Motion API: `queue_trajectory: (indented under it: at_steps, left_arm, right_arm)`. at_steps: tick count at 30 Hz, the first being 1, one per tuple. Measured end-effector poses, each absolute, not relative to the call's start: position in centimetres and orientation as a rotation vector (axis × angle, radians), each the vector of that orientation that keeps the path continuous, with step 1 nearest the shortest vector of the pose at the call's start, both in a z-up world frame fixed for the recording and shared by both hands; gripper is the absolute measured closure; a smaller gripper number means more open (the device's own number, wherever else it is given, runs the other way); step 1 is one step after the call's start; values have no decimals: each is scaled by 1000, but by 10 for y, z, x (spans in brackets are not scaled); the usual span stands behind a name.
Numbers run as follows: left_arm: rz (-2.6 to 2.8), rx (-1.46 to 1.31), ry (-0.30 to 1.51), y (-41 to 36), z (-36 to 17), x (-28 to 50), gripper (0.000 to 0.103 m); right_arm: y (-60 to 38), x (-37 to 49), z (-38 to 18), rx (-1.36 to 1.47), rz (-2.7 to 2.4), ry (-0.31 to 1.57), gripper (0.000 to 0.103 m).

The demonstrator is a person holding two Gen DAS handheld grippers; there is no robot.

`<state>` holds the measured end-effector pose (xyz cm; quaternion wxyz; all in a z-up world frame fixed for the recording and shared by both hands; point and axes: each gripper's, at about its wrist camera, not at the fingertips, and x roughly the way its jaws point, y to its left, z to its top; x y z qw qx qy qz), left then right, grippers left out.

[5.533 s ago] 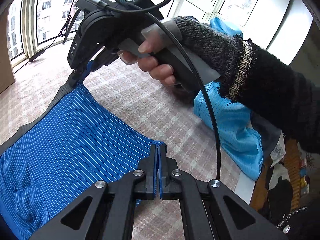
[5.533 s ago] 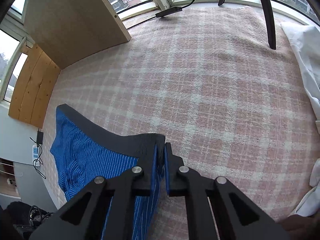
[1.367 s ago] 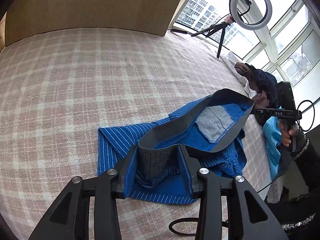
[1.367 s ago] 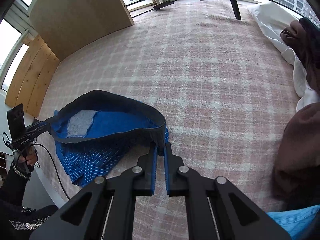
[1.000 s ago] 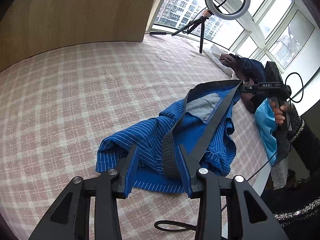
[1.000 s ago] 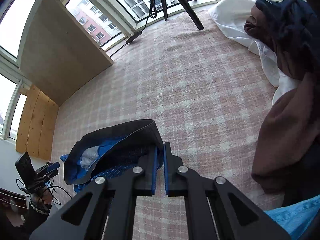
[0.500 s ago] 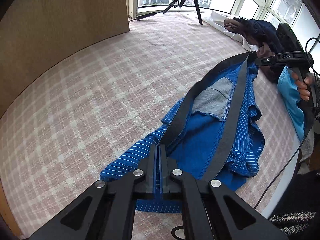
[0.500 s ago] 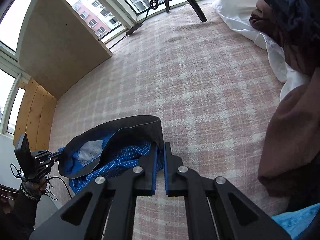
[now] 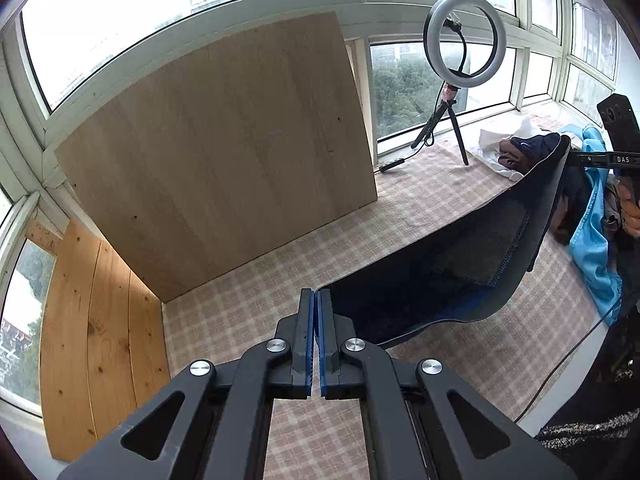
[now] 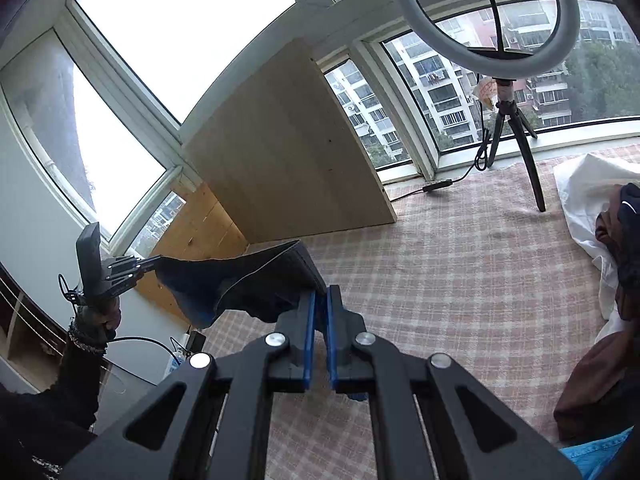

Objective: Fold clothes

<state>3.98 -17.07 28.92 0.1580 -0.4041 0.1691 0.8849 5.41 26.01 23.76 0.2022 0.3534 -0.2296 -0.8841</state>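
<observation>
Shorts [image 9: 460, 280]: we hold them stretched in the air above the plaid bench [image 9: 256, 304], waistband taut. Left claw [image 9: 314, 340] pinches one end, right claw [image 10: 318, 344] the other. Clothes pile [image 9: 524, 152] near the ring light [image 9: 464, 44].

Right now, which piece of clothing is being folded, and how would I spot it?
Start at the big pale wooden board leaning against the windows, then look over the pink checked blanket before it. The blue shorts hang stretched between the left tool and the right tool, lifted in the air, unlike the clothes pile lying on the blanket.
</observation>
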Motion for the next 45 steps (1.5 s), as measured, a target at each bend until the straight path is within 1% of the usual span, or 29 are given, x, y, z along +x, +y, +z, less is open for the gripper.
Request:
queue_trajectory:
  at_steps: [1,2,6,9,12,13,14,16,19,21,25,29,32,33,34,35,37,38,39,40,41,45]
  left_arm:
    - [2553,-1157,505,-173,294,49,102]
    - [2565,-1168,516,-177,296,57,102]
    - [2544,-1247,431,-193,293,70,102]
    - [2510,-1364,518,-193,256,67,102]
    - [2466,-1512,595,-196,201,61,102]
    - [2451,-1558,618,-198,184,59,102]
    - [2449,-1565,604,-200,180,59,102]
    - [2443,-1580,578,-204,173,60,102]
    - [2435,-1601,539,-211,162,61,102]
    - [2428,-1615,513,-215,155,61,102]
    - [2414,-1640,459,-224,142,62,102]
    - [2393,-1634,469,-222,136,66,102]
    - [2397,-1618,458,-222,135,70,102]
    - [2398,-1619,455,-223,134,71,102]
    - [2400,-1620,451,-224,133,71,102]
    - [2400,-1626,447,-225,131,73,102]
    - [2404,-1636,453,-227,127,76,102]
    - [2403,-1641,450,-228,125,77,102]
    - [2400,-1643,441,-229,124,79,102]
    - [2398,-1644,432,-230,123,80,102]
    - [2399,-1647,427,-230,122,80,102]
    - [2394,-1661,374,-234,119,79,102]
  right_arm:
    - [257,60,248,961,-2475,-626,100]
    - [257,69,252,949,-2477,-631,100]
    - [266,95,255,946,-2509,-650,100]
    - [262,99,236,1044,-2577,-549,100]
    - [229,90,188,1193,-2454,-463,97]
    - [212,85,171,1252,-2412,-419,97]
    - [191,79,151,1325,-2361,-371,93]
    - [147,65,116,1412,-2288,-253,89]
    - [83,43,76,1461,-2218,-30,79]
    - [46,30,55,1477,-2195,121,79]
    - [12,15,39,1457,-2200,257,79]
    - [-10,13,39,1406,-2251,473,78]
    - [-19,7,44,1351,-2291,539,78]
    - [-18,4,45,1348,-2297,519,78]
    - [-16,1,47,1346,-2302,495,85]
    - [-12,-1,48,1371,-2302,450,93]
    - [1,-2,52,1396,-2268,315,93]
    - [6,1,54,1404,-2251,292,88]
    - [8,6,54,1407,-2241,308,82]
    - [10,12,55,1409,-2231,328,72]
    - [6,18,54,1394,-2225,372,68]
    - [-14,28,44,1348,-2231,537,66]
